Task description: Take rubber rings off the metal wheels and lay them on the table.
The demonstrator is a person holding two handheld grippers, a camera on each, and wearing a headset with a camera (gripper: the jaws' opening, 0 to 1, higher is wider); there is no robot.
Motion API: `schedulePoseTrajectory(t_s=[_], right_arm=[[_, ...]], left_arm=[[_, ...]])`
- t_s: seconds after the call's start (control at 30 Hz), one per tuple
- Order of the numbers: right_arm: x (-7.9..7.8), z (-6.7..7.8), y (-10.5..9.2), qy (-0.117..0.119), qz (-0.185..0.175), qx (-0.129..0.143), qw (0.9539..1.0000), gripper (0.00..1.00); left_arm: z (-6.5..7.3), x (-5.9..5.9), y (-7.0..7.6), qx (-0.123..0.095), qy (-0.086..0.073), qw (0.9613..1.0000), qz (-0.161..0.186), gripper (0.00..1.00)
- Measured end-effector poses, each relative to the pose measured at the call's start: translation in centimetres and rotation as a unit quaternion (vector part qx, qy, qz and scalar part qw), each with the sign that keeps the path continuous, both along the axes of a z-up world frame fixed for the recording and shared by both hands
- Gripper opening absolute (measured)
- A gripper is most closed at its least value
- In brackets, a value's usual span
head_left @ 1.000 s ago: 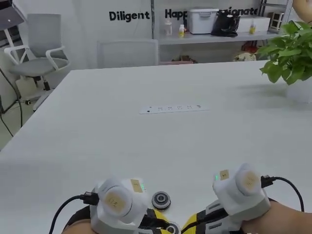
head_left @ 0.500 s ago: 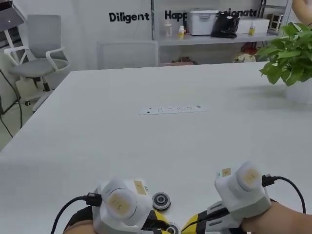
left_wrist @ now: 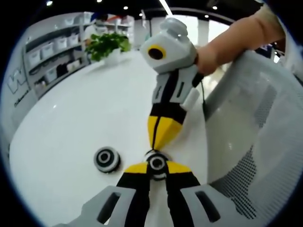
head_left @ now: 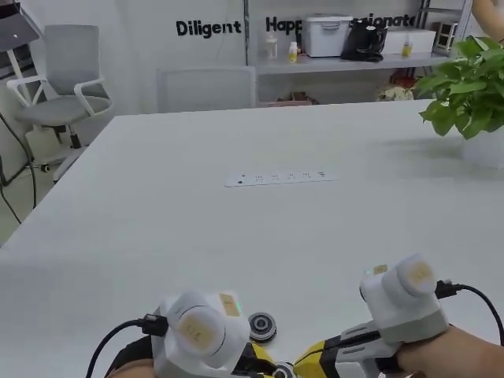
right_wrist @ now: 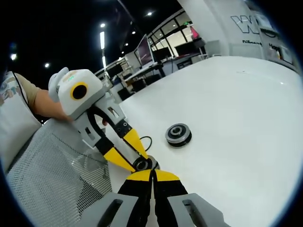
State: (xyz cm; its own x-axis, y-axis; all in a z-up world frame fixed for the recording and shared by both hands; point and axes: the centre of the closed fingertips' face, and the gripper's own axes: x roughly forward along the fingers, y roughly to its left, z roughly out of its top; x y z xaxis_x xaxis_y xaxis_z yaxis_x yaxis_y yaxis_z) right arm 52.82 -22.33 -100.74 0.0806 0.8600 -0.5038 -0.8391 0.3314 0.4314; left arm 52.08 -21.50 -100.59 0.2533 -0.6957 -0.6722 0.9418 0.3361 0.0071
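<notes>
A small metal wheel (left_wrist: 156, 162) with a black rubber ring sits between my left gripper's (left_wrist: 156, 167) yellow tips, which are shut on it just above the white table (head_left: 236, 236). My right gripper (right_wrist: 152, 174) faces it, its tips pressed together on the wheel's (right_wrist: 141, 164) black rim. In the head view both grippers meet at the bottom edge, left gripper (head_left: 266, 367) and right gripper (head_left: 304, 365), with the held wheel (head_left: 282, 368) partly cut off. A second wheel (head_left: 261, 325) with its ring lies flat on the table beside them.
A flush socket strip (head_left: 274, 176) is set into the table's middle. A potted plant (head_left: 468, 79) stands at the far right. An office chair (head_left: 67, 87) is beyond the left corner. A white mesh chair back (left_wrist: 246, 142) is close behind the grippers.
The right gripper's body has shifted a little to the right and lower. The left gripper has sunk slightly towards the bottom edge. The loose wheel has stayed put.
</notes>
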Motion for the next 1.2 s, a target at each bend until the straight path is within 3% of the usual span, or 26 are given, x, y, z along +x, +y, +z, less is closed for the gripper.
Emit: schedulePoseTrajectory(t_s=[0.2,0.43,0.47,0.5,0.53,0.57,0.67,0.87,1.2], right_arm=[[-0.3,0.3,0.3,0.019,-0.002,0.011,0.9998,0.0],[-1.1,0.6,1.1,0.024,0.013,0.017,0.9995,0.0],[-1.9,1.5,1.9,0.042,0.028,0.049,0.9975,0.0],[-2.9,2.2,2.3,0.042,0.057,0.063,0.9955,0.0],[-1.2,1.9,1.9,-0.009,0.035,0.044,0.9984,0.0],[-1.9,1.9,1.8,0.018,0.036,0.043,0.9982,0.0],[-1.8,0.9,1.2,0.004,0.041,0.027,0.9988,0.0],[-1.4,1.1,0.7,-0.008,0.032,0.031,0.9989,0.0],[-1.5,1.1,0.7,-0.006,0.038,0.032,0.9987,0.0]], left_arm=[[0.0,0.0,0.0,0.005,-0.001,1.0,0.004,0.12],[0.0,0.0,-0.1,0.004,-0.001,1.0,0.005,0.12],[0.0,-0.1,-0.1,0.002,0.0,1.0,0.004,0.12],[-0.1,-0.2,-0.1,0.006,0.0,1.0,0.004,0.12],[-0.3,-0.2,0.1,0.01,0.005,0.9999,0.008,0.12],[-0.3,-0.1,0.1,0.003,0.003,1.0,0.006,0.12],[-0.2,-0.1,0.0,0.001,0.003,1.0,0.004,0.12],[-0.1,0.1,-0.1,-0.004,-0.003,1.0,0.0,0.12],[0.1,-0.3,-0.2,0.001,-0.002,0.9995,-0.031,0.15]])
